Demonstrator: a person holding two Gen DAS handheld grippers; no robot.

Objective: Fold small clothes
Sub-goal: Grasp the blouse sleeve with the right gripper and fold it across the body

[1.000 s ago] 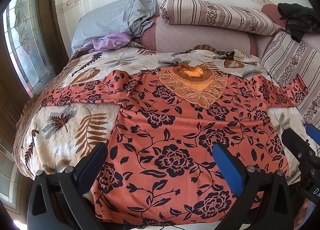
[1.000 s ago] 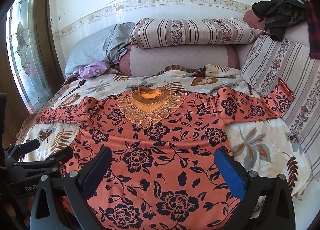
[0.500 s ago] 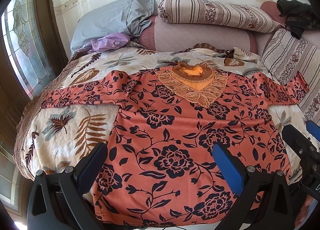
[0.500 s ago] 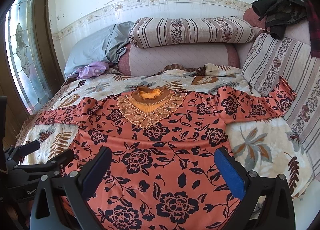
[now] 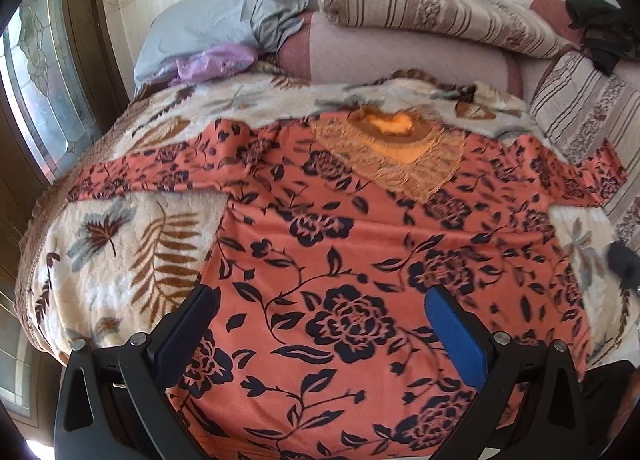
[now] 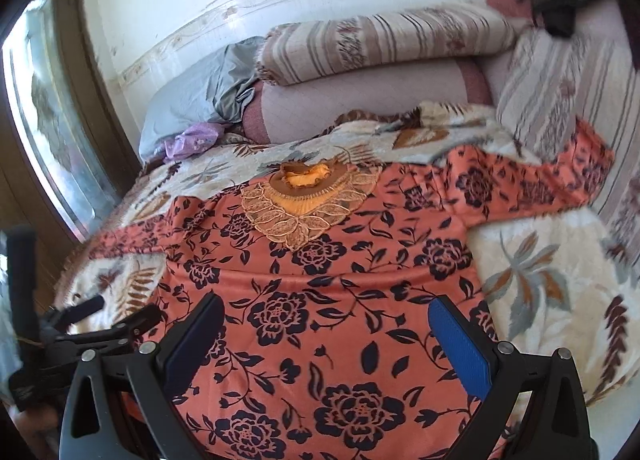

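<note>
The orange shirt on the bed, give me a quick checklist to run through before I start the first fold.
1. Shirt spread flat, front up, collar away from the grippers: ok.
2. Both sleeves stretched out to the sides: ok; the right sleeve ends against the striped cushion.
3. Left gripper open, nothing held: ok.
4. Right gripper open, nothing held: ok.
5. Hem visible for a grasp: cannot tell; the near edge is under the grippers in both views.
6. Shirt smooth: not ok; a crease runs across the chest.
</note>
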